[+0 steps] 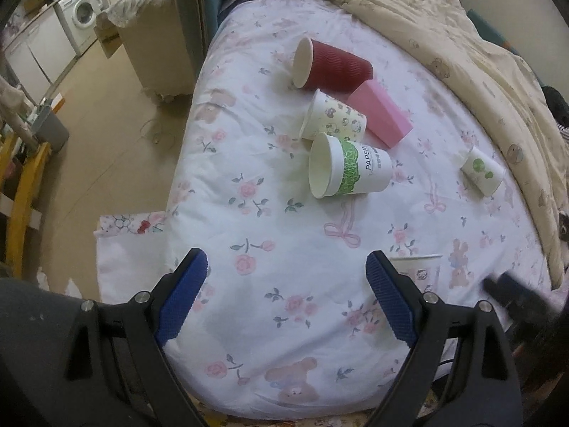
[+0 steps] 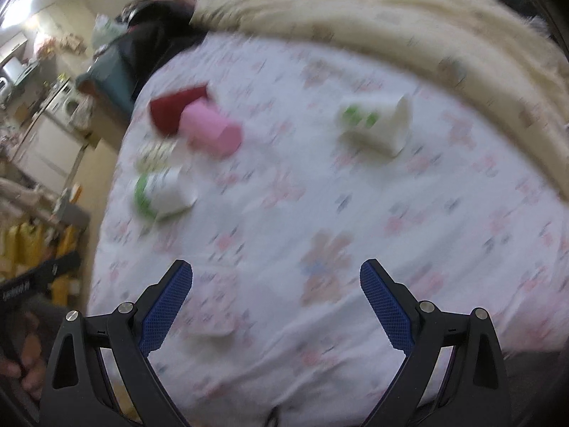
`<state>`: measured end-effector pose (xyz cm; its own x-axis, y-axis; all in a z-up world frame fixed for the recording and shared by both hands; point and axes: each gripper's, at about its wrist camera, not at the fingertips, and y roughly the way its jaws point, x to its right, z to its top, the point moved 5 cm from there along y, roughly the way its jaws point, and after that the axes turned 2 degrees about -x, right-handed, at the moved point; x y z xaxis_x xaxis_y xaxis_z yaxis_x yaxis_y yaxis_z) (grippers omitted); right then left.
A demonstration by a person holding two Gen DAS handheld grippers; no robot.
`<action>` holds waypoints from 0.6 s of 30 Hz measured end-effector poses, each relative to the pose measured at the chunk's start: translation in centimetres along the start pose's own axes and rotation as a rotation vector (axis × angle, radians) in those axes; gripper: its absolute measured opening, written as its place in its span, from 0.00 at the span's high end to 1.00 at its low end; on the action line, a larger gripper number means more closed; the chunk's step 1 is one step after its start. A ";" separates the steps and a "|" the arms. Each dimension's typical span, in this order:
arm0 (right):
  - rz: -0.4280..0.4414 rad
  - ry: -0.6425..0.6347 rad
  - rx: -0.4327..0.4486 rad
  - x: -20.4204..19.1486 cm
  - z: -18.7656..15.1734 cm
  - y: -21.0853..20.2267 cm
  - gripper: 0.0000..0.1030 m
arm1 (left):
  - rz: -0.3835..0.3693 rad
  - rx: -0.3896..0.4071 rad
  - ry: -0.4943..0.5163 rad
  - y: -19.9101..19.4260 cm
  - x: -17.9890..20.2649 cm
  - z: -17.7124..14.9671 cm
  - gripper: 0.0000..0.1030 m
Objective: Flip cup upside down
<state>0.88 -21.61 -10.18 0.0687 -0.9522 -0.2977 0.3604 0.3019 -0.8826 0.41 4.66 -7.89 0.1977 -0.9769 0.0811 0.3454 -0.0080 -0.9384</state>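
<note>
Several paper cups lie on their sides on the floral bedsheet (image 1: 284, 235): a dark red ribbed cup (image 1: 334, 66), a pink cup (image 1: 380, 114), a small patterned cup (image 1: 332, 117), a white cup with a green band (image 1: 350, 165) and a white cup with green dots (image 1: 483, 172). Another patterned cup (image 1: 419, 272) stands just right of my left gripper's right finger. My left gripper (image 1: 286, 302) is open and empty. My right gripper (image 2: 275, 306) is open and empty above the sheet; its view is blurred. The red cup (image 2: 174, 108), pink cup (image 2: 213, 131) and green-dotted cup (image 2: 377, 124) show there.
A cream blanket (image 1: 444, 35) is bunched along the far and right side of the bed. The bed's left edge drops to a tan floor (image 1: 106, 135). A washing machine (image 1: 80, 9) and cabinets stand far left. The other gripper's dark blurred shape (image 1: 515, 295) is at lower right.
</note>
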 end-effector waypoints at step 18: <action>0.048 -0.174 -0.155 -6.2 -4.4 6.3 0.11 | -0.061 -0.020 -0.040 -0.1 0.0 -0.2 0.14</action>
<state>-1.38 -13.61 -15.50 0.2461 -0.9264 -0.2851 0.2070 0.3376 -0.9182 0.23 4.58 -7.82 0.2130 -0.9652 0.1515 0.3400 -0.0722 -0.9377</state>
